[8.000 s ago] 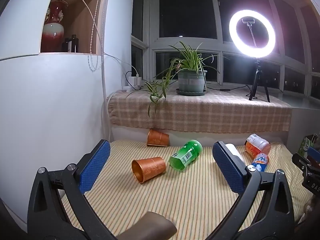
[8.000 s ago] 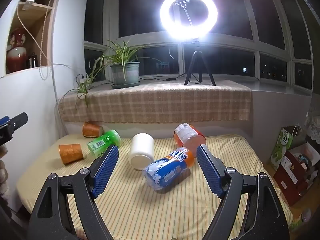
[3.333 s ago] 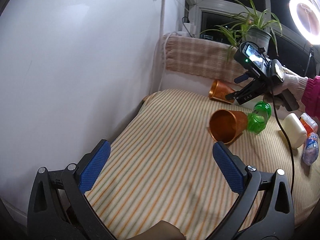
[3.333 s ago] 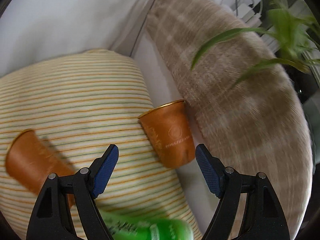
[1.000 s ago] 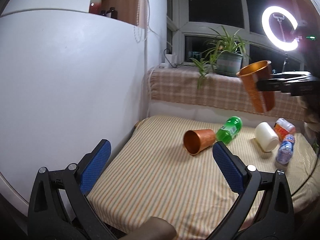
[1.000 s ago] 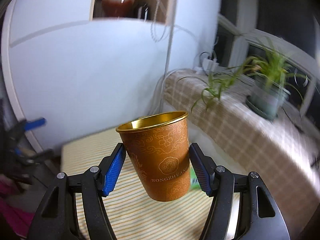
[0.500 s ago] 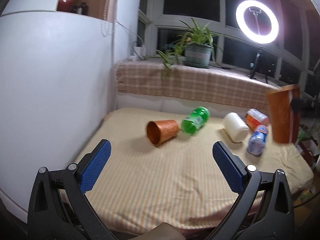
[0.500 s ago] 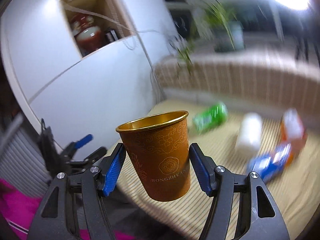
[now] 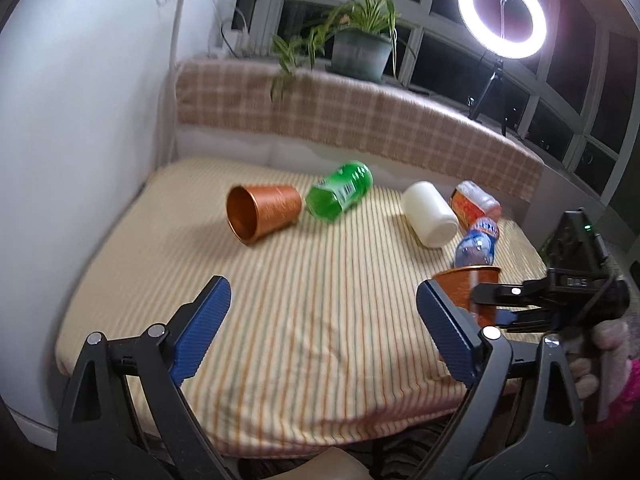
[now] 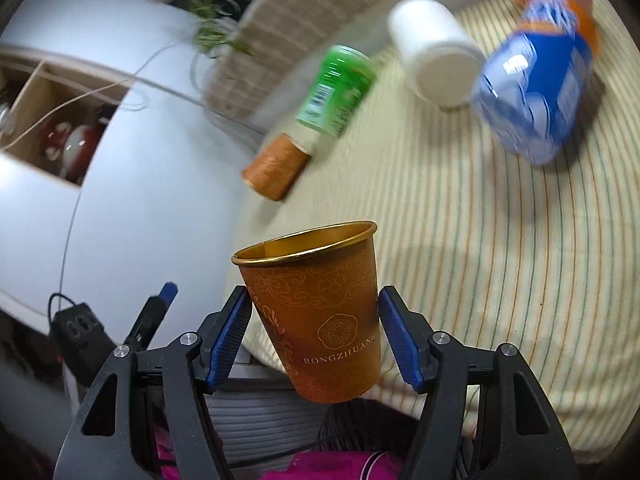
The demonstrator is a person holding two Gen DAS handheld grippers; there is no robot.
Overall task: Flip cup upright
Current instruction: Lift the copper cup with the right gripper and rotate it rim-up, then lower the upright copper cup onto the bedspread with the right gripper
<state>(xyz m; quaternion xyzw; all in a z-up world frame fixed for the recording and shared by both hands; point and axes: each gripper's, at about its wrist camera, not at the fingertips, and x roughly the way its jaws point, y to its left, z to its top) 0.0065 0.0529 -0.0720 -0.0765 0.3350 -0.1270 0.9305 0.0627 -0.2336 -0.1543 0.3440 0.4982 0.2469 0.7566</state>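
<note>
While my right gripper (image 10: 314, 336) clamps it, the copper cup (image 10: 316, 312) sits mouth-up between the two blue pads (image 10: 230, 334), which press its wall on either side. Its gold rim is level to slightly tilted, and the lettering on its side reads the right way up. From the left wrist view I see the same cup (image 9: 466, 286) at the near right part of the striped mattress (image 9: 320, 300); whether its base touches the cloth I cannot tell, since my left gripper's finger covers it. The right gripper (image 9: 496, 304) reaches in from the right edge of that view.

My left gripper (image 9: 320, 328) is spread wide and holds nothing, hanging over the near edge of the mattress.

A second copper cup (image 9: 262, 213) lies on its side toward the far left of the mattress, mouth facing the near-left. Touching or just beside its base lies a green bottle (image 9: 340, 196). Further right lie a white jar (image 9: 430, 214), an orange bottle (image 9: 476, 204) and a blue-labelled bottle (image 9: 478, 242), all on their sides, close together.

Behind the mattress runs a ledge under a checked cloth (image 9: 340, 116). On it stand a potted plant (image 9: 360, 52) and a lit ring light (image 9: 502, 18).
</note>
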